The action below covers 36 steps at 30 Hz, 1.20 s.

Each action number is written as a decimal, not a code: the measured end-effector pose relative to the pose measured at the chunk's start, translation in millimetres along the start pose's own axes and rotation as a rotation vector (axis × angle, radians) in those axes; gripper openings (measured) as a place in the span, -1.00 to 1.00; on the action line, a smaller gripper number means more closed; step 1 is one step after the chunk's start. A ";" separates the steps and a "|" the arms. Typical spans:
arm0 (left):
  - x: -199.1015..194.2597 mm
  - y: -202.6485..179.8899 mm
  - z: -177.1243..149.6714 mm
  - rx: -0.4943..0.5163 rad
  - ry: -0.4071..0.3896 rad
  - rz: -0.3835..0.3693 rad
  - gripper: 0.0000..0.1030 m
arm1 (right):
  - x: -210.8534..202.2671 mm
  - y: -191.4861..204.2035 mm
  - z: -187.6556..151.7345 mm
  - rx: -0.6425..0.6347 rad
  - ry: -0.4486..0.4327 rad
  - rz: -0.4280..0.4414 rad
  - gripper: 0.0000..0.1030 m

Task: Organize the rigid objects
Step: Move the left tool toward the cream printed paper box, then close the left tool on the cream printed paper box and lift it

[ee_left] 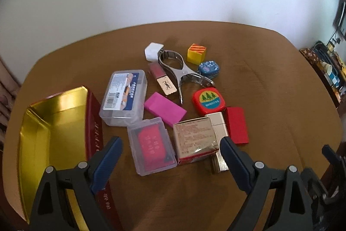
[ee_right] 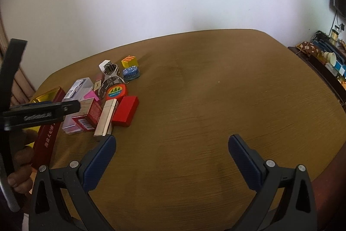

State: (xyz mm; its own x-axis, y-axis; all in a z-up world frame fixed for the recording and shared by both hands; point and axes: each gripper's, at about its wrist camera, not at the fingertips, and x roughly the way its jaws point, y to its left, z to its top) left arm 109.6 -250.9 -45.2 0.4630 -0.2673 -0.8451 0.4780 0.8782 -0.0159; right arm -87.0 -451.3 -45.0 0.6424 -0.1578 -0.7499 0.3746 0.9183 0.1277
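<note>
Both empty and spread wide, the left hand-held gripper (ee_left: 170, 149) tilts down over the clutter, the right hand-held gripper (ee_right: 172, 147) over bare worktop (ee_right: 216, 90).

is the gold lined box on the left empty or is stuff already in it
Empty, as far as it shows. The gold-lined box shows only bare gold floor and walls in the left wrist view; its near end is hidden behind the left gripper, whose jaws stand open.

Legible marks are few. Lipstick case (ee_left: 167, 85): interlocked "YSL" monogram on its pale end. Red round tin (ee_left: 209, 100): three green trees on a yellow-and-blue disc, with a line of print beneath too small to read. Large clear box (ee_left: 123, 96): barcode on its label, text illegible. Red tray wall (ee_right: 48, 140): gold Chinese characters, blurred.
</note>
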 end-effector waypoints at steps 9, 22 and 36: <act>23.1 -2.3 6.5 -0.013 0.062 -0.028 0.82 | 6.5 2.7 -3.3 -0.003 0.026 0.028 1.00; 30.1 -9.8 12.1 0.015 0.046 -0.019 0.82 | 13.0 -2.1 -3.0 0.020 0.052 0.042 1.00; 36.7 -2.0 21.3 -0.049 0.084 -0.031 0.83 | 12.0 0.3 -3.5 0.016 0.045 0.061 1.00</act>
State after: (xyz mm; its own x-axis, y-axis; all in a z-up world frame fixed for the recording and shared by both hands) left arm 141.6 -270.9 -64.7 0.3834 -0.2618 -0.8857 0.4527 0.8891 -0.0669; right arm -81.5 -451.7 -56.2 0.6336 -0.0848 -0.7690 0.3469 0.9196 0.1844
